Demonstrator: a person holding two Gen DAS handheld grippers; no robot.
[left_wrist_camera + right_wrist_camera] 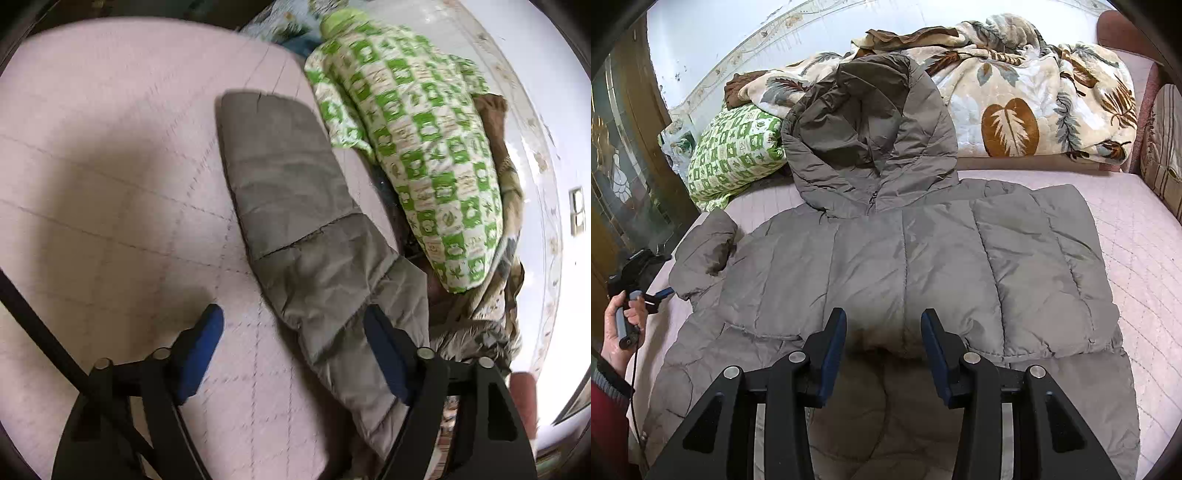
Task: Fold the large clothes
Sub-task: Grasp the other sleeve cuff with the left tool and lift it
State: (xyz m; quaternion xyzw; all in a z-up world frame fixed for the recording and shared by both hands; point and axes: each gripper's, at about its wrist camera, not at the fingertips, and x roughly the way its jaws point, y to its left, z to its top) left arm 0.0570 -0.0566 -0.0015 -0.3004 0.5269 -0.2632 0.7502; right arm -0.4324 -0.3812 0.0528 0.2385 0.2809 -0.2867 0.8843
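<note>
A grey hooded puffer jacket (886, 251) lies front-up on the pink quilted bed sheet (1145, 258), its hood (871, 140) pointing to the far side. One sleeve is folded in over the chest on the right side of the right wrist view. The other sleeve (295, 206) stretches across the sheet in the left wrist view. My left gripper (295, 328) is open, low over that sleeve's near end, with the fabric beside its right finger (380, 332) and not pinched. A hand (624, 314) holds this gripper at the jacket's left edge. My right gripper (882, 325) hovers open over the jacket's middle.
A green checked pillow (731, 151) and a leaf-patterned blanket (1015, 96) are piled along the bed's far side by the white wall. A dark wooden door with glass (624, 158) stands at the left. A striped cushion (1163, 147) sits at the right end.
</note>
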